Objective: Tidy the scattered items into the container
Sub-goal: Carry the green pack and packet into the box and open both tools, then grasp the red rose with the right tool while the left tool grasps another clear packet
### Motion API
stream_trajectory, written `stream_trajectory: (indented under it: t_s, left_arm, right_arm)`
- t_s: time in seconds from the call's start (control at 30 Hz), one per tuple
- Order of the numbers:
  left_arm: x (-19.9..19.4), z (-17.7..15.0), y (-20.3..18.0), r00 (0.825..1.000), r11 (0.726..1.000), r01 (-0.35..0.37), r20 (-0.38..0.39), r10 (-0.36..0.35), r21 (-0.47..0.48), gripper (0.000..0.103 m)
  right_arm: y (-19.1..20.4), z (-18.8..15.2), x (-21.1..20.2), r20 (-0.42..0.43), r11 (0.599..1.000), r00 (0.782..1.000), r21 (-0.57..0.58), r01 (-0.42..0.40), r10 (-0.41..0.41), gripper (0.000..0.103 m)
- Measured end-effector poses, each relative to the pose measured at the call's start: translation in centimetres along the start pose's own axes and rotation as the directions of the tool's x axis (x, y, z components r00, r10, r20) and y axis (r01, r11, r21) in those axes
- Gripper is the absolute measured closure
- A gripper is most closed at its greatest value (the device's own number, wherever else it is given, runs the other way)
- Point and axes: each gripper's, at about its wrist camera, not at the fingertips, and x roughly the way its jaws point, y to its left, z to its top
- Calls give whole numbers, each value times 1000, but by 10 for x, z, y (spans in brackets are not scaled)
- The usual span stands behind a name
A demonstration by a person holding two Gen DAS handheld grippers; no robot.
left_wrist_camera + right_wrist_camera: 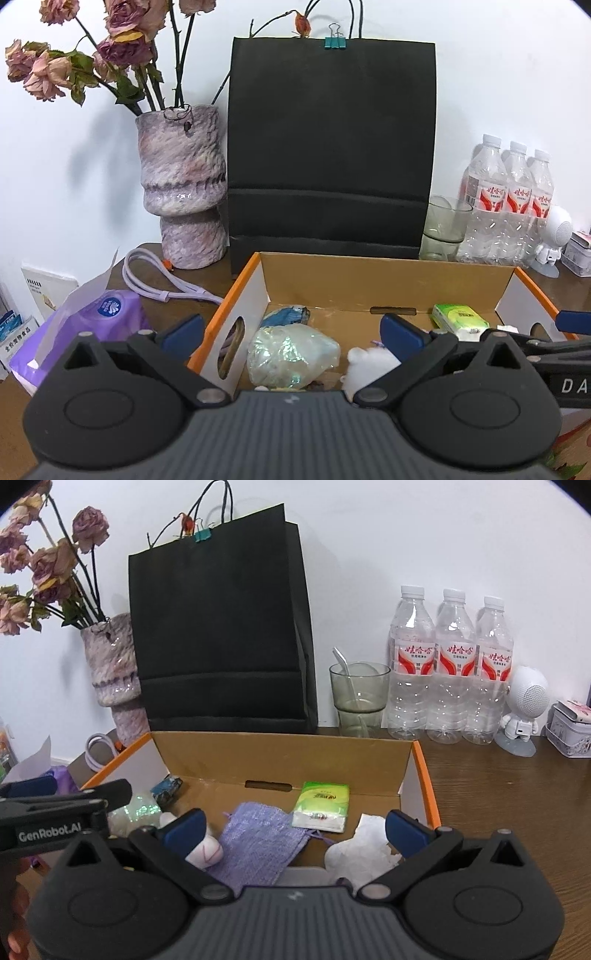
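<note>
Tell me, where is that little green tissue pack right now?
The green tissue pack lies inside the cardboard box near its back wall, seen in the right wrist view, with the purple knitted pouch on its left and crumpled white tissue at its right.

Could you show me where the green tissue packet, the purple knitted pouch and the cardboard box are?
Green tissue packet (322, 805), right wrist view, middle of its printed face.
Purple knitted pouch (258, 840), right wrist view, centre of the fabric.
Orange-edged cardboard box (280, 755), right wrist view, inner back wall.

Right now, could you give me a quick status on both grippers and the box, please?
Left gripper open, empty. Right gripper open, empty. Cardboard box holds tissue pack, purple pouch. Nothing blocking.
</note>
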Motion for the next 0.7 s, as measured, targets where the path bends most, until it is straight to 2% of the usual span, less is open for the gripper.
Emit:
stream_trajectory:
  t_s: [0.43, 0.7]
  left_arm:
    - [-16, 3, 0, 999, 1000, -7, 43, 6, 13, 0]
    - [-33, 5, 13, 998, 1000, 1, 59, -1, 3, 0]
  right_arm:
    - [3, 3, -9, 16, 1000, 1000, -22, -11, 11, 0]
    - [9, 6, -26, 44, 999, 999, -54, -6, 8, 0]
